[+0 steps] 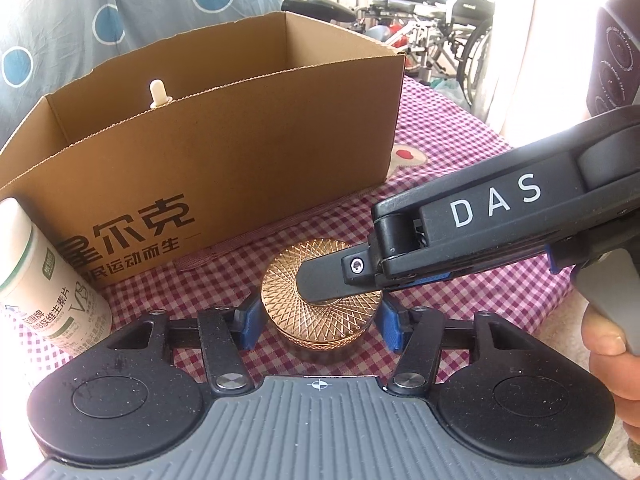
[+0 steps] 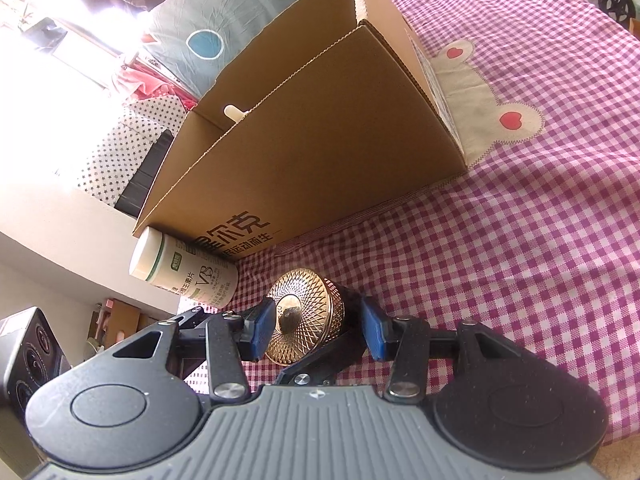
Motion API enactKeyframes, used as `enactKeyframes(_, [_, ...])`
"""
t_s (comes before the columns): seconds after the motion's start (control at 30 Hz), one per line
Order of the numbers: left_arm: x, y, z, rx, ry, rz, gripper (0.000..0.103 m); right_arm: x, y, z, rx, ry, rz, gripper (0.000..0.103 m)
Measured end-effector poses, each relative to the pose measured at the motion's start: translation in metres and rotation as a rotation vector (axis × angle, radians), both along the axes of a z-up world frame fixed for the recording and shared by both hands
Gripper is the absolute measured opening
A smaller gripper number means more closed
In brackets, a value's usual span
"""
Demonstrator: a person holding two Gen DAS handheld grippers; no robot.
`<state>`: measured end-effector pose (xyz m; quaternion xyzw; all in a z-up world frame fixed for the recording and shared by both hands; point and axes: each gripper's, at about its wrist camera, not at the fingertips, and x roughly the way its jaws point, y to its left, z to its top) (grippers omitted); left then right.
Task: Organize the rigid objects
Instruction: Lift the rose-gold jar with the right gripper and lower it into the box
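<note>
A glossy, gold-toned metal lid (image 1: 320,300) with a finely cut lattice pattern is seen between matt blue pads (image 1: 249,318). Behind it, matt brown corrugated cardboard forms the box (image 1: 224,152). A smooth white plastic bottle (image 1: 48,280) carries a paper label. Woven checked cloth (image 1: 460,160) covers the surface beneath
</note>
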<state>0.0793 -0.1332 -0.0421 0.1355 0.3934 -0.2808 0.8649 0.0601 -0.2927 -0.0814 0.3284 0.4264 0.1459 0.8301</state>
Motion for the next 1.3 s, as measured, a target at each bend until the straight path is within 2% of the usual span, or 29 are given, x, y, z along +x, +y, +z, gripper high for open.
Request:
enactKeyframes(0.27, [-0.003, 0.004, 0.002, -0.013, 0.002, 0.024, 0.056, 0.0, 0.011, 0.004, -0.048, -0.027, 0.008, 0.046])
enactKeyframes(0.47, [-0.009, 0.013, 0.021, -0.035, -0.012, 0.036, 0.056, -0.007, 0.017, 0.023, -0.077, -0.065, 0.016, 0.046])
enactKeyframes(0.7, [-0.011, 0.019, 0.069, -0.071, -0.121, 0.059, 0.056, -0.009, 0.022, 0.077, -0.126, -0.195, 0.022, 0.047])
enactKeyframes(0.9, [0.01, 0.011, 0.118, -0.09, -0.213, 0.079, 0.056, 0.012, 0.018, 0.132, -0.151, -0.321, 0.043, 0.047])
enactKeyframes(1.0, [0.028, 0.005, 0.134, -0.115, -0.213, 0.086, 0.056, 0.026, 0.015, 0.152, -0.174, -0.359, 0.05, 0.047])
enactKeyframes(1.1, [0.05, -0.004, 0.136, -0.118, -0.196, 0.088, 0.056, 0.047, 0.008, 0.163, -0.186, -0.361, 0.054, 0.047])
enactKeyframes(1.3, [0.101, -0.019, 0.11, -0.072, -0.059, 0.091, 0.056, 0.107, -0.009, 0.142, -0.186, -0.237, 0.08, 0.047])
